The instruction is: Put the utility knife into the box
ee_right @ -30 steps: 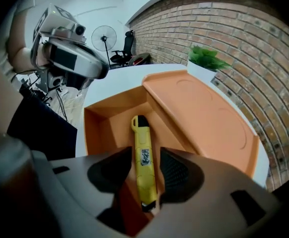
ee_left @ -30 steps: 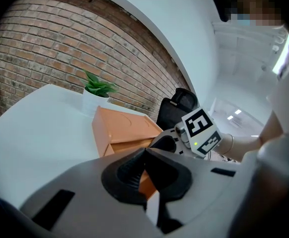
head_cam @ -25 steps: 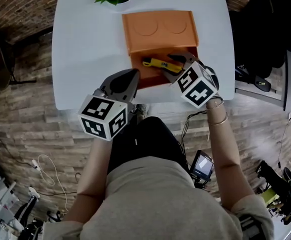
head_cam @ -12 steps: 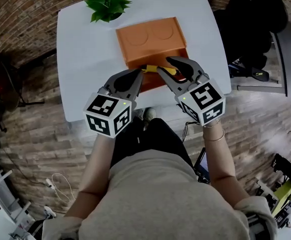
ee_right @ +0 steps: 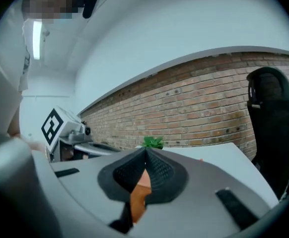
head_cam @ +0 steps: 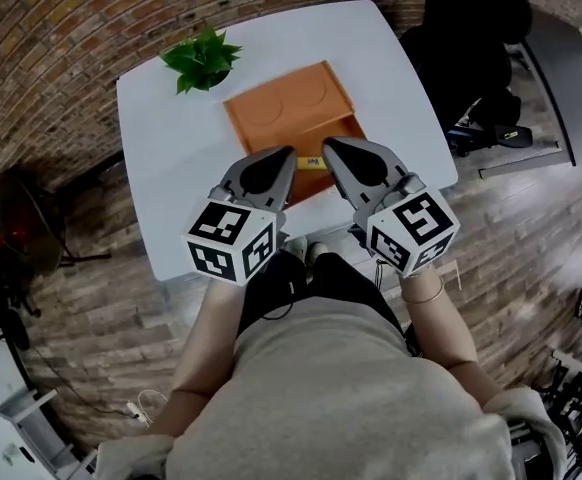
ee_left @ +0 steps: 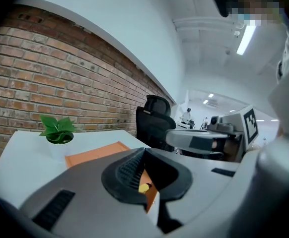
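Note:
The yellow utility knife (head_cam: 311, 161) lies in the open orange box (head_cam: 281, 108) on the white table (head_cam: 171, 168); only a short piece shows between the two grippers. My left gripper (head_cam: 287, 154) is shut and empty, held above the box's near edge. My right gripper (head_cam: 331, 145) is beside it, also shut with nothing in it. In the left gripper view the shut jaws (ee_left: 143, 150) frame a yellow bit of the knife (ee_left: 144, 187) and the box (ee_left: 92, 155). In the right gripper view, orange shows below the shut jaws (ee_right: 145, 151).
A potted green plant (head_cam: 201, 58) stands at the table's far left corner, behind the box's flat lid. A black office chair (head_cam: 466, 28) stands off the table's right side. The table's near edge lies just under the grippers.
The right gripper has let go of the knife, shut its jaws and drawn back from the box. Both grippers have risen toward me; the knife stays in the box.

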A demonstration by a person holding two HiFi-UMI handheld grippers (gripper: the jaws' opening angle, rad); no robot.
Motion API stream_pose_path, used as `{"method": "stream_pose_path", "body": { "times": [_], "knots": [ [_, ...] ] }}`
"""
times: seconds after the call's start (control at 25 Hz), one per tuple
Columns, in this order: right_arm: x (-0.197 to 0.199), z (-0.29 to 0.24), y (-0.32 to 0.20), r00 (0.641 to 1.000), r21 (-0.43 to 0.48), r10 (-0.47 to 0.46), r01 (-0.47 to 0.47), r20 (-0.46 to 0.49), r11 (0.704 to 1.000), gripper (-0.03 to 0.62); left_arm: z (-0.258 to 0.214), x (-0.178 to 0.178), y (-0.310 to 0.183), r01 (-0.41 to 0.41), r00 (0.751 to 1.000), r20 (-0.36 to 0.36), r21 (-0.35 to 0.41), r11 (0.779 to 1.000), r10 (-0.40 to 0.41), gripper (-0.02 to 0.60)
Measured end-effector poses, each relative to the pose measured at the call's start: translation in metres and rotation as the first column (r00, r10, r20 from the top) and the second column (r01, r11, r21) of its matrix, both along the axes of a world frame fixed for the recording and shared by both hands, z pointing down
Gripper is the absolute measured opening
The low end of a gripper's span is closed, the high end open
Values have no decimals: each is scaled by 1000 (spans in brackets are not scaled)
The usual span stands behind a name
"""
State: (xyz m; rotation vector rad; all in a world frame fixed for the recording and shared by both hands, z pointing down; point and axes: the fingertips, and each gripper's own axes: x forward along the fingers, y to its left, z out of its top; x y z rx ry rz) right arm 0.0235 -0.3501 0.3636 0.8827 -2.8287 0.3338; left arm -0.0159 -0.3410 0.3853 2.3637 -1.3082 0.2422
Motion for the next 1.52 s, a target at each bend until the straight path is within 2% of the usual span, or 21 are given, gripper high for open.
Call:
{"method": "stream_pose_path", "body": {
  "times": [0.24, 0.36, 0.96, 1.52],
  "knots": [
    [6, -22, 5, 972, -100, 124, -106, 198, 989, -2, -6, 6, 8, 7, 1000, -16, -2, 1000, -7, 6],
    [7, -21, 9, 960, -127, 163, -136, 228, 982, -2, 0, 7, 13, -5, 1000, -12, -21, 1000, 5, 6],
    [12, -7, 10, 981, -79, 163, -155, 105, 985, -2, 6, 5, 13, -11, 1000, 22, -11, 1000, 11, 6],
    [14, 3, 16, 985, -108, 147, -137, 91, 985, -2, 6, 15, 14, 2, 1000, 13, 3, 1000, -2, 6]
  ]
}}
